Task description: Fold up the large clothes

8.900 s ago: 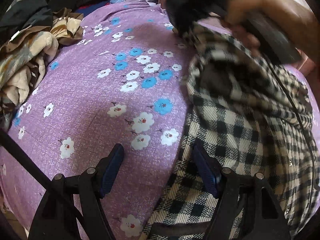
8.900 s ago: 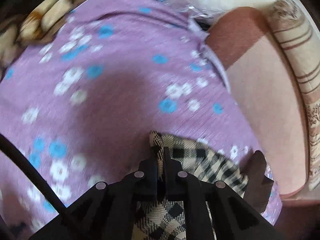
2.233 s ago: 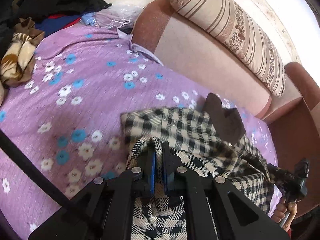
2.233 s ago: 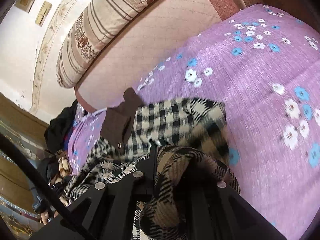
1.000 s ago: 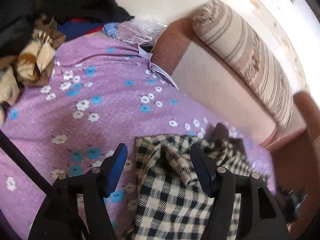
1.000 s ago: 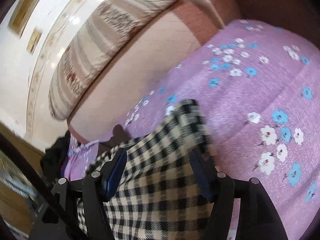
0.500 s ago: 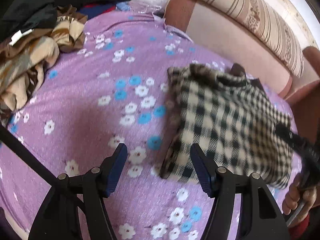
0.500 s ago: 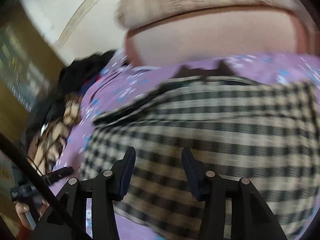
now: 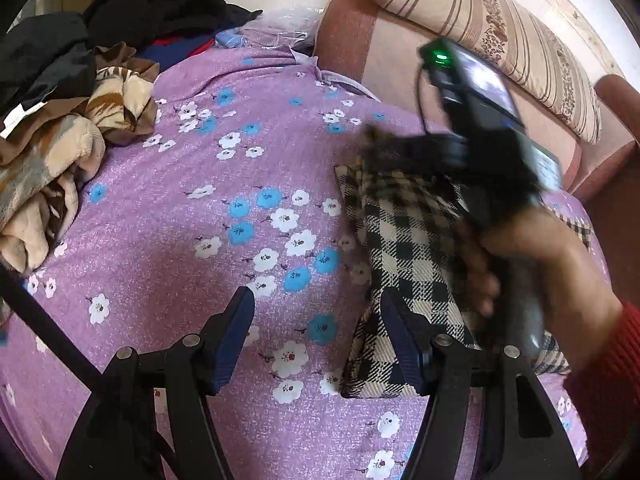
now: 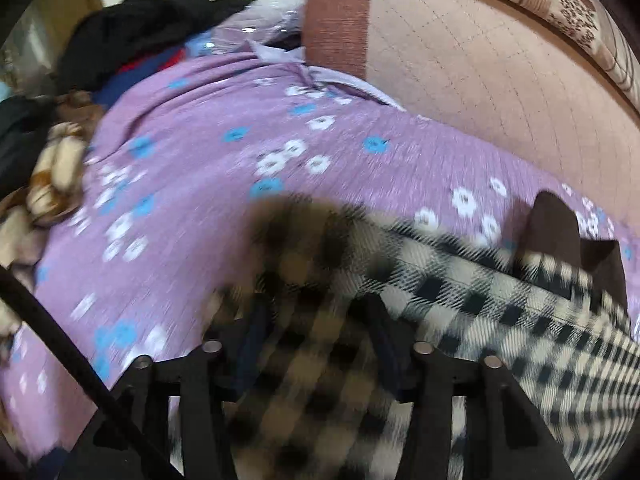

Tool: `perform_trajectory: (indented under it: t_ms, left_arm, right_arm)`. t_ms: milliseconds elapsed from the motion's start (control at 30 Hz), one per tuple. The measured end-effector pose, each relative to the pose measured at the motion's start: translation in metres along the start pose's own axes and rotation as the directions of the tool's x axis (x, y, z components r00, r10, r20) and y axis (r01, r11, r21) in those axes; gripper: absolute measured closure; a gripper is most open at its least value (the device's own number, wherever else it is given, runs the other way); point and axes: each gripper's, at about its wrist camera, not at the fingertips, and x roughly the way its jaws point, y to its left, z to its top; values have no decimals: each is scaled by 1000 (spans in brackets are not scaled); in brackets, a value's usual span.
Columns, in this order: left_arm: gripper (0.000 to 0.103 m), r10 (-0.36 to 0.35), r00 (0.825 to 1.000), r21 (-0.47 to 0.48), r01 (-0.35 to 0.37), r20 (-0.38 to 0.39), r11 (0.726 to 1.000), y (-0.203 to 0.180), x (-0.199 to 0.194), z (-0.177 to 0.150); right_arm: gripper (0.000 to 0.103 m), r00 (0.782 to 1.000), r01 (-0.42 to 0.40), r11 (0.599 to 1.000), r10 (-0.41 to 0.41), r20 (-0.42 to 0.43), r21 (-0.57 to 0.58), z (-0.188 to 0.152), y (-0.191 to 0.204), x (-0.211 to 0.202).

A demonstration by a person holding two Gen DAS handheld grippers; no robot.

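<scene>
No legible text, label, brand or number anywhere in either view. Pale tag [image 9: 18, 118] on the dark garment [image 9: 44, 64] at far left: blank at this size (too small to read). Small lit screen [image 9: 486, 84] on the device in the right hand [image 9: 540, 256]: blurred, unreadable

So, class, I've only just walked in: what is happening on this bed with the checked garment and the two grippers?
A person is folding a black-and-cream checked garment on a purple flowered bedspread. The left gripper hangs open above the bedspread at the garment's near edge, holding nothing. The right gripper, held in a hand, is over the garment's far end; checked cloth lies between its jaws, which are opening. The picture is too blurred to tell any grip. Unfolded clothes are heaped alongside.
</scene>
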Motion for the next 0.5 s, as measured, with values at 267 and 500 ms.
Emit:
perform_trajectory:
  t_ms: [267,500]
  left_arm:
    - [38,-7,998,38,9,-62,999,-6,13,-11]
    - [37,-52,987,35,58,-152,998,-5,37,-24]
  right_arm:
    - [36,995,-40,999,39,93,9,-21,-41,-84]
    - [27,992,-55,964,23,121,260,-173,-201,-187]
